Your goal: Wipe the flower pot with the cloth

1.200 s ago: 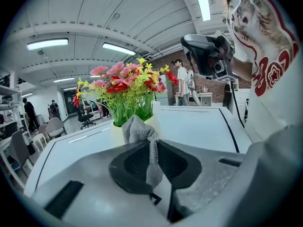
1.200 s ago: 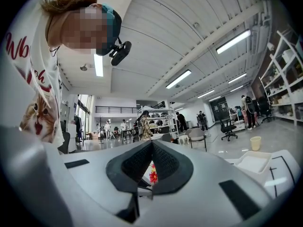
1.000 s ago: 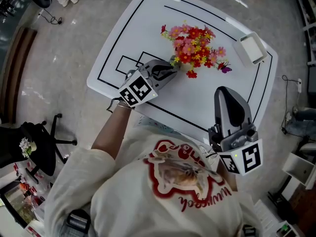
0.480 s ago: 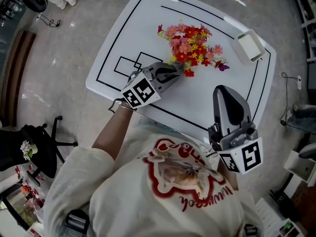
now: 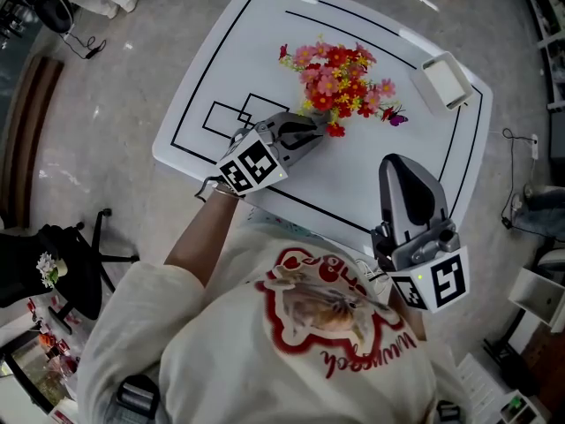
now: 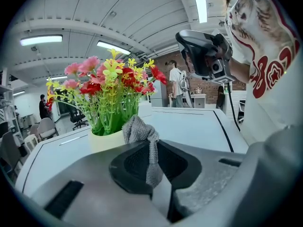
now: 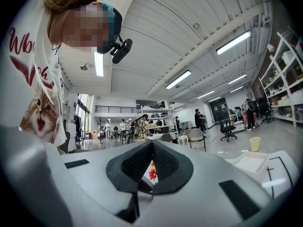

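Note:
A pale cream flower pot (image 6: 105,140) with pink, red and yellow flowers (image 5: 338,79) stands mid-table. My left gripper (image 5: 311,132) is shut on a grey knitted cloth (image 6: 141,130). The cloth's bunched end sticks out past the jaws (image 6: 152,148) and meets the pot's right side at its rim. From the head view the pot itself is hidden by the blooms and the gripper. My right gripper (image 5: 402,173) hangs level over the table's near right edge, shut and empty (image 7: 151,149). A sliver of red flower (image 7: 152,173) shows below its pads.
The white table (image 5: 231,49) carries black marked lines. A white tray (image 5: 448,83) sits at its far right corner and also shows in the right gripper view as a tray (image 7: 251,162). A black office chair (image 5: 75,256) stands on the floor at left.
My left gripper with the cloth has edged slightly closer to the pot. The right gripper has stayed where it was.

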The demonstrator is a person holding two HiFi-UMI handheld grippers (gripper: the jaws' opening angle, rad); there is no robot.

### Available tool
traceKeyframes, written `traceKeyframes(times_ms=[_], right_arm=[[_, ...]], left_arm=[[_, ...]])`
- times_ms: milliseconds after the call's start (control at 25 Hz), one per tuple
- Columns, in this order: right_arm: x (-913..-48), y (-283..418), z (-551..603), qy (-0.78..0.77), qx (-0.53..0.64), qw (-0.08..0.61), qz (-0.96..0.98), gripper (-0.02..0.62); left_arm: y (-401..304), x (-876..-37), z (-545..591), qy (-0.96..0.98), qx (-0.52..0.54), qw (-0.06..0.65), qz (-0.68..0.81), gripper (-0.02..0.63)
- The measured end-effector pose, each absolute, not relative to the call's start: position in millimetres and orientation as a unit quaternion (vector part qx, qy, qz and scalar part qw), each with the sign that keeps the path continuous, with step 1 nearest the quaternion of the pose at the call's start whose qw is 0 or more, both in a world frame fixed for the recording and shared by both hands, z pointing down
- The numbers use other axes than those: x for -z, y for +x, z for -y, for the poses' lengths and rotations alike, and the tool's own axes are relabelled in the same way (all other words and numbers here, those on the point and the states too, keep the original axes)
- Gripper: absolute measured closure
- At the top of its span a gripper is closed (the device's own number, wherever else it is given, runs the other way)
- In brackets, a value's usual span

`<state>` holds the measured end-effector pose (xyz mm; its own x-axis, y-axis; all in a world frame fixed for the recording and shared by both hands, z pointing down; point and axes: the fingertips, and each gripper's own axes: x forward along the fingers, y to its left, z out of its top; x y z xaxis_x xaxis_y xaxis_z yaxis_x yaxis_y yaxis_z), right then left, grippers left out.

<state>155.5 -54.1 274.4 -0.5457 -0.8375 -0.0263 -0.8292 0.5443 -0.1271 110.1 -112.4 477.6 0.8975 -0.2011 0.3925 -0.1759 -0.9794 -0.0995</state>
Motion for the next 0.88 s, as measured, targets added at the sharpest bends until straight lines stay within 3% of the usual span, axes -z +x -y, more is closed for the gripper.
traceKeyframes(times_ms=[600, 880], right_arm=[[-273, 157, 51, -0.48, 0.045, 0.041, -0.875, 0.597], [-271, 161, 44, -0.483, 0.042, 0.045, -0.873, 0.597]], left_arm=[[118, -466, 97, -0.98, 0.181, 0.028, -0.083, 0.572], [100, -437, 69, -0.99, 0.118, 0.01, -0.074, 0.572]])
